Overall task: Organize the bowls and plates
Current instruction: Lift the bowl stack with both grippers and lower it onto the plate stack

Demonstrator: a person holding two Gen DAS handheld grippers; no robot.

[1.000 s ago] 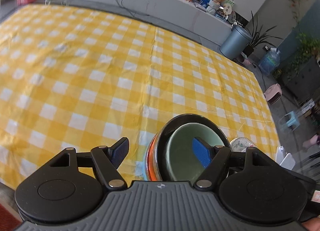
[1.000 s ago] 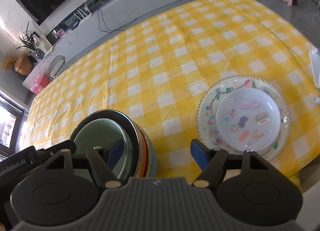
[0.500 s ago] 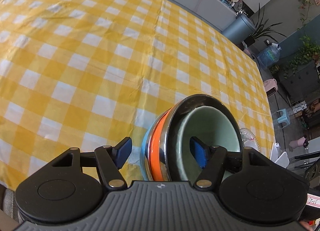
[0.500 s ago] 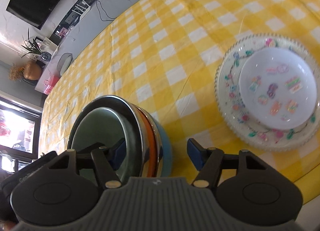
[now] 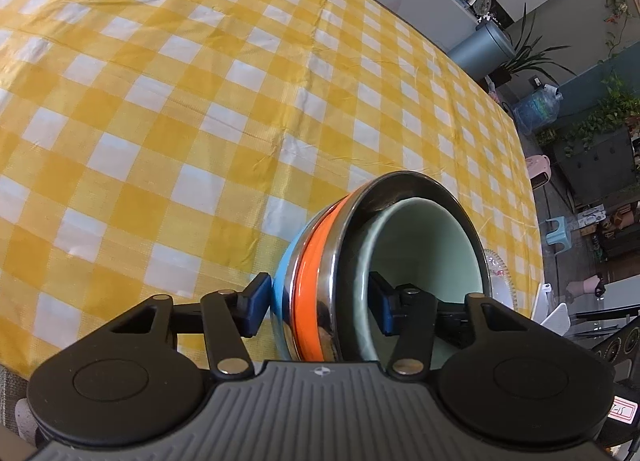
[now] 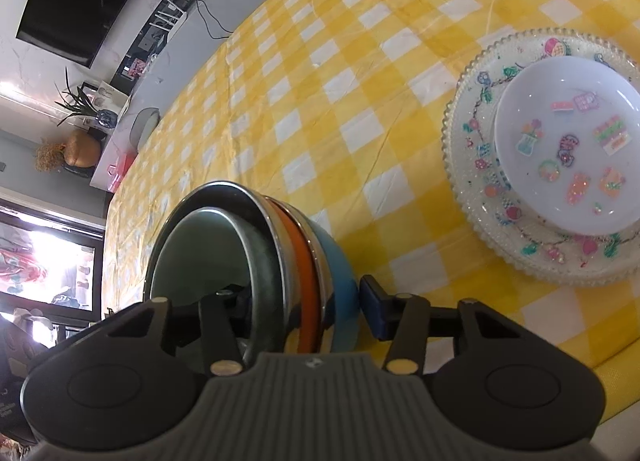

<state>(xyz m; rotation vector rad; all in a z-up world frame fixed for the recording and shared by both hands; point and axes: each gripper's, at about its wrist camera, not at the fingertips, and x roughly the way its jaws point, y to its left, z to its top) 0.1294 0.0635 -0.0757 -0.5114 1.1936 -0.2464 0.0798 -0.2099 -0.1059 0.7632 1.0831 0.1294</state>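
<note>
Nested bowl stack (image 5: 320, 281), lower centre of both frames: pale green bowl (image 5: 424, 249) inside steel, orange and blue ones. Left tool (image 5: 318, 303) straddling the stack wall, pads closed close on it, grip uncertain. Right tool (image 6: 304, 309) likewise. Patterned plates (image 6: 560, 157) at right on yellow checked worktop (image 5: 200, 101).
</note>
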